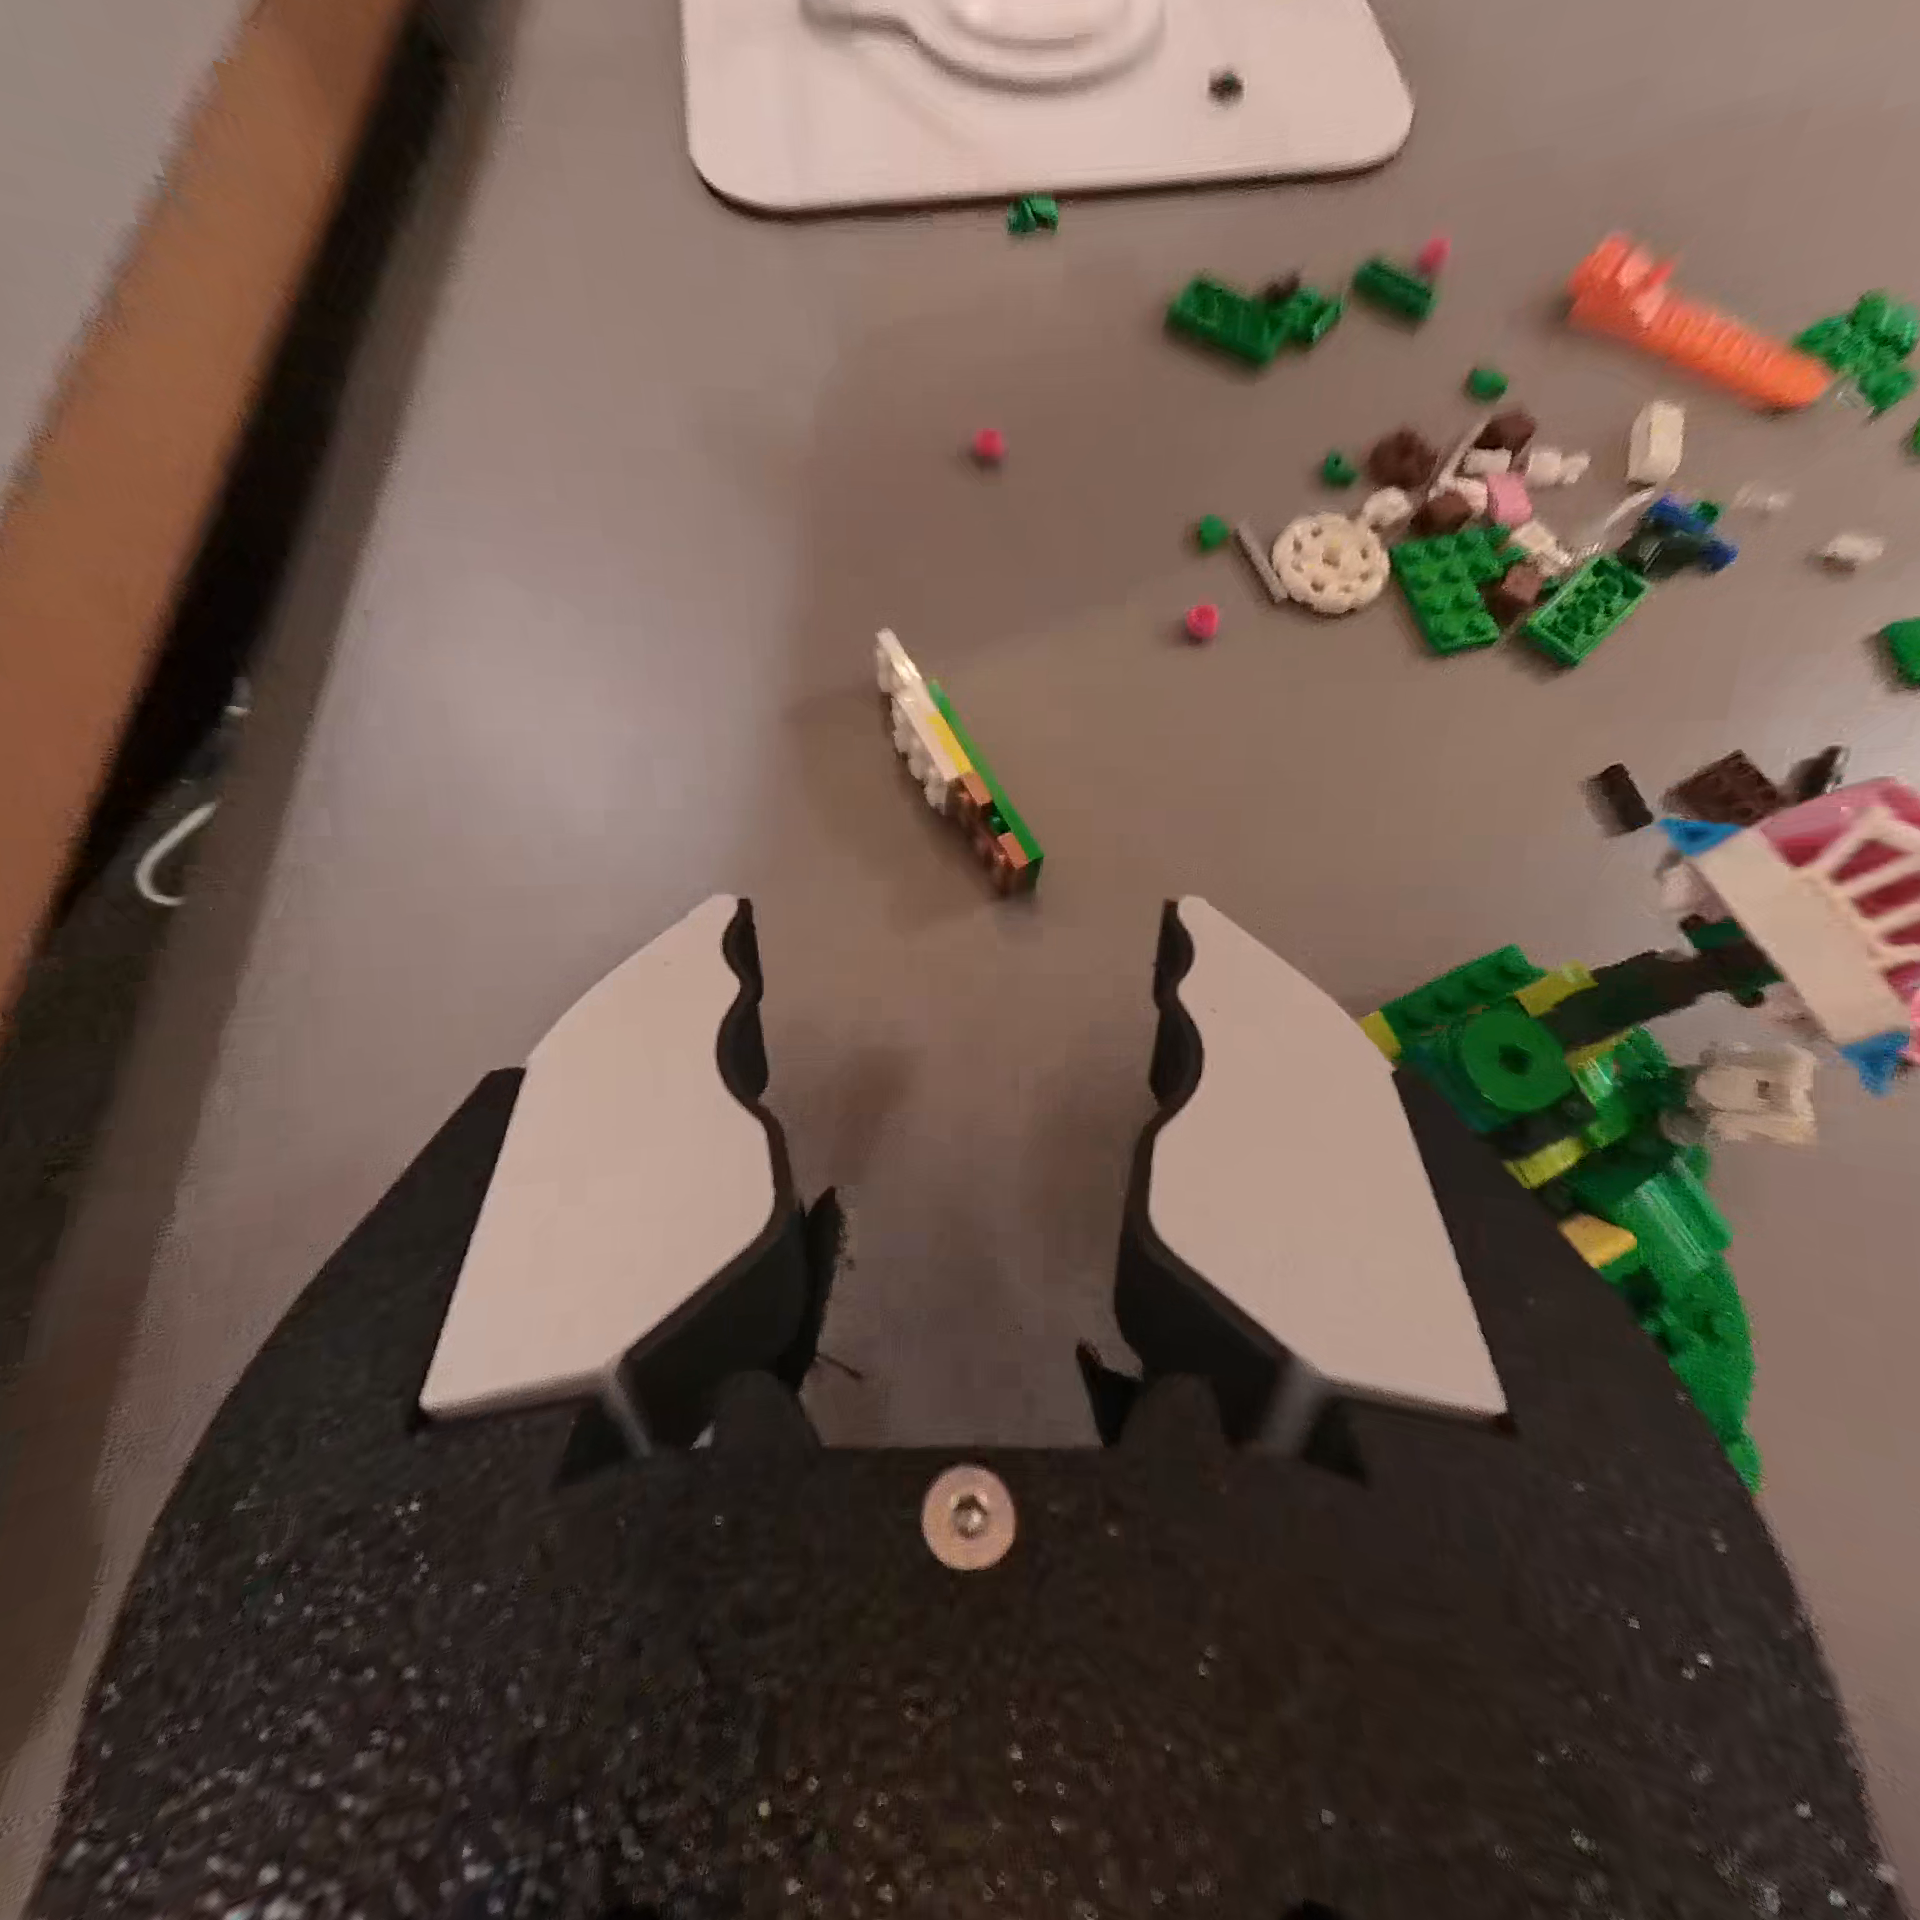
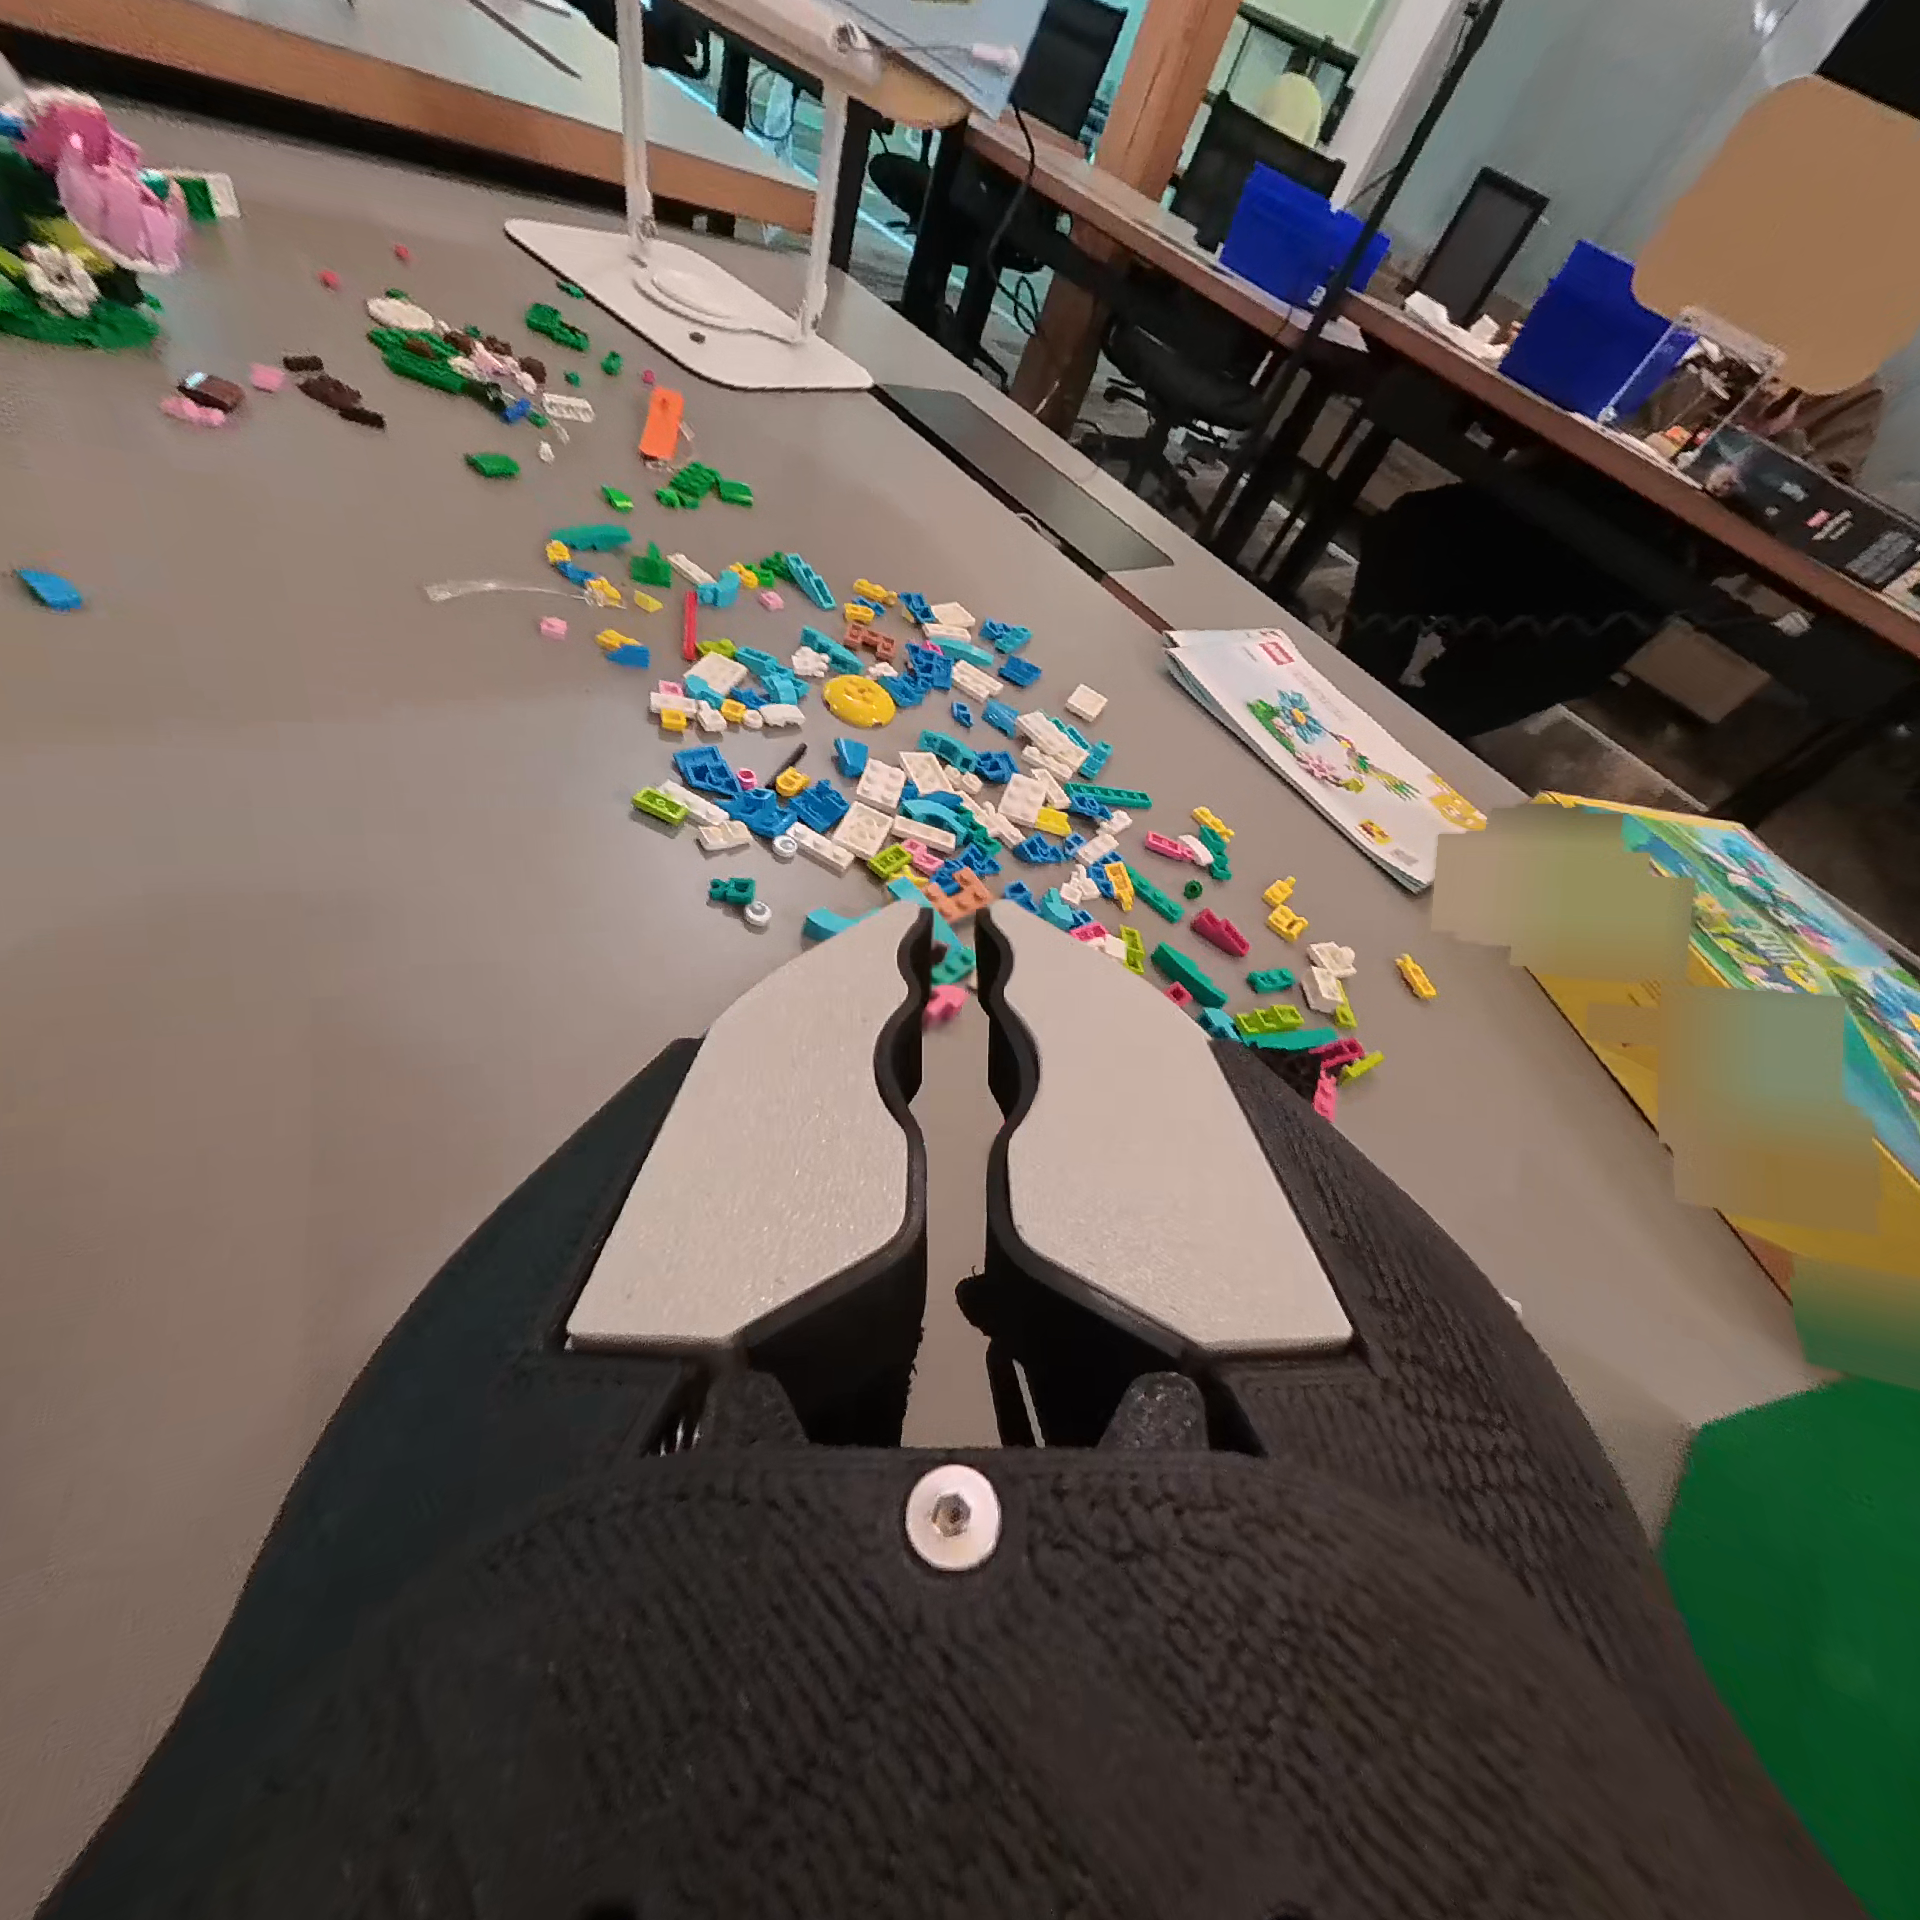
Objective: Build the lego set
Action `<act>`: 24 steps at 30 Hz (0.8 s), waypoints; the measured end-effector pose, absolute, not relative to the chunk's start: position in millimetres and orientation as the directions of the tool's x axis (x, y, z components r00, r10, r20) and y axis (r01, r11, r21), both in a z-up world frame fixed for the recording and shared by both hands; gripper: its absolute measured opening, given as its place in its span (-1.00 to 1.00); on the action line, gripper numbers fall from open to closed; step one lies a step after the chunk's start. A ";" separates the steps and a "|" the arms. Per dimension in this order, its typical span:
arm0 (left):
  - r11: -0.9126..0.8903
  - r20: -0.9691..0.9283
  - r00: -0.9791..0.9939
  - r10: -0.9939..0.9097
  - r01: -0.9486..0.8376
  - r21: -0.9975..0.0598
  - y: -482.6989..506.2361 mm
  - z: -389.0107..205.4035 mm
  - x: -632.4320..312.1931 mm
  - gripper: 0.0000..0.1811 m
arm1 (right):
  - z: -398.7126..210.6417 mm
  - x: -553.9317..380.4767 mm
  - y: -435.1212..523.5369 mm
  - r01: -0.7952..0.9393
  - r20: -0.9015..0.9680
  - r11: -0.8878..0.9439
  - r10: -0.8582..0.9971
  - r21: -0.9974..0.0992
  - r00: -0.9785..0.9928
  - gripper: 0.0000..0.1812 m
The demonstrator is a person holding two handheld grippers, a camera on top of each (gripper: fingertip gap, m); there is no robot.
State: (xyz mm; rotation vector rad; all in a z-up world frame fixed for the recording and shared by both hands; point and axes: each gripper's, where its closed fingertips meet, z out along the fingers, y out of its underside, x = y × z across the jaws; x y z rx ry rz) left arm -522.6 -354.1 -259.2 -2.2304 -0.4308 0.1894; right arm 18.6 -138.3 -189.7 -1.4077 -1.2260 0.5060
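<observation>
- Left tongs (image 1: 956, 914): held wide apart, nothing between them, above bare grey bench (image 1: 582, 582).
- Right tongs (image 2: 951, 920): nearly together, a narrow gap left, tips over the near edge of the brick pile; whether they pinch a piece cannot be told.
- Slab (image 1: 961, 764): small built piece, white, yellow, brown and green, lying alone on the bench just ahead of the left tongs.
- Model (image 1: 1621, 1091): part-built green base with pink-and-white top, just right of the left tongs; seen far left in the right wrist view (image 2: 83, 229).
- Green pile (image 1: 1475, 540): green, brown and white pieces, well ahead to the right.
- Orange tool (image 1: 1694, 322): beside the green pile.
- Brick pile (image 2: 914, 769): blue, white, teal, yellow and pink pieces spread mid-bench.
- Booklet (image 2: 1320, 748): right of the brick pile.
- Box (image 2: 1787, 966): at the right edge of the bench.
- Lamp base (image 1: 1049, 125): white, at the far side.
</observation>
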 end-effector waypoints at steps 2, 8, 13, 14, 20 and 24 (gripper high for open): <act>-0.619 -0.015 0.935 0.354 0.223 -0.753 -345.6 -268.9 -523.9 -0.25 | -189.8 15.8 -140.8 0.372 0.330 0.191 0.874 -0.908 0.357 -0.93; -0.704 -0.050 0.952 0.303 0.189 -0.684 -334.5 -286.9 -527.6 -0.67 | -193.5 11.1 -146.7 0.354 0.296 0.171 0.894 -0.919 0.337 -0.93; -0.696 -0.203 0.942 0.266 0.042 -0.717 -333.6 -274.1 -535.8 -0.87 | -191.1 4.0 -152.2 0.324 0.265 0.159 0.912 -0.933 0.314 -0.94; -0.662 -0.311 0.913 0.264 -0.063 -0.747 -334.1 -256.5 -535.8 -0.91 | -190.9 2.8 -153.4 0.324 0.268 0.163 0.912 -0.932 0.310 -0.94; -0.485 -0.967 0.195 0.163 -0.838 -0.251 -328.5 -142.4 -445.8 -0.91 | -175.3 -29.8 -169.7 0.248 0.272 0.216 0.936 -0.944 0.222 -0.95; -0.306 -0.994 0.049 0.097 -0.949 -0.077 -304.3 -138.7 -370.5 -0.91 | -149.1 -93.0 -191.9 0.215 0.445 0.408 0.881 -0.887 0.163 -0.83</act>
